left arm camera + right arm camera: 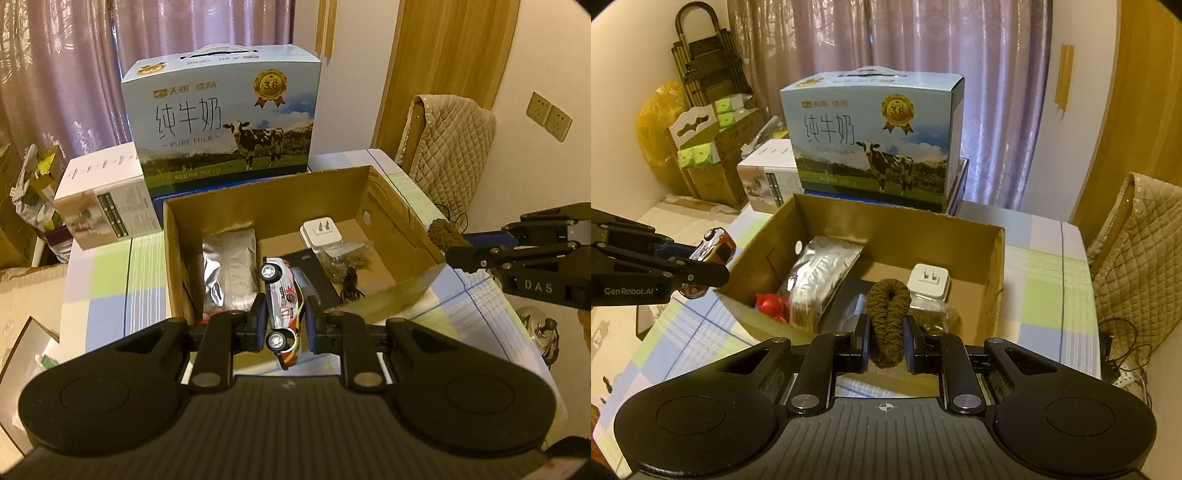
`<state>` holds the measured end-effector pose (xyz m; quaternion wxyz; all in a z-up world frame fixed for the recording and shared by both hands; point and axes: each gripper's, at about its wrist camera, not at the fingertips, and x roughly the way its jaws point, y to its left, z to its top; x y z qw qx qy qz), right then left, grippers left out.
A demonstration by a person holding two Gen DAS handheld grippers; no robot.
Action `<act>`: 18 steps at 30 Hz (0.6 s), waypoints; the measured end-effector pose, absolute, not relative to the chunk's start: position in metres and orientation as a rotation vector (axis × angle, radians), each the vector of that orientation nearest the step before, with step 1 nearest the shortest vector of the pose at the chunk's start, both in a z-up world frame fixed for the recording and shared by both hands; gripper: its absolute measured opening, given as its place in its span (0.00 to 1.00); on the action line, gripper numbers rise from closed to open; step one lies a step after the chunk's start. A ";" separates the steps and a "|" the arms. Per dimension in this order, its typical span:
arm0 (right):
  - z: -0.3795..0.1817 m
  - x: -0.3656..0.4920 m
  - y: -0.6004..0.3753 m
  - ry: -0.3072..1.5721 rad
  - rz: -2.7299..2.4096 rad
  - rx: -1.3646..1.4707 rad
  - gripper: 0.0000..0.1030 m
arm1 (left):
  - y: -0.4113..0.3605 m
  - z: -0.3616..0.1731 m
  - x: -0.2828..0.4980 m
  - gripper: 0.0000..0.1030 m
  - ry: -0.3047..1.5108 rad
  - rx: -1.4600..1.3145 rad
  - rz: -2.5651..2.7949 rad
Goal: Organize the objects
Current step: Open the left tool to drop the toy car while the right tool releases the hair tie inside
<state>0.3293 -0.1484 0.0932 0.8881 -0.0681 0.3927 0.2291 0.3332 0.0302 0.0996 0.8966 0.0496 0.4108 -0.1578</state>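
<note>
cardboard box (995,258), foil pouch (820,273), charger (929,280)

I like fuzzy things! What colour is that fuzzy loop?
The fuzzy fabric loop is dark olive-brown, clearest in the right wrist view.

Red object (771,306) in lower left of cardboard box (995,258), half hidden behind its wall. Small print on white carton (122,214) unreadable. Dark bundle (351,284) beside clear bag unidentifiable.
</note>
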 end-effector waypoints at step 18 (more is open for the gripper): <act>0.066 0.372 -0.143 0.850 0.454 -0.144 0.14 | 0.027 0.075 0.391 0.16 0.881 0.103 -0.319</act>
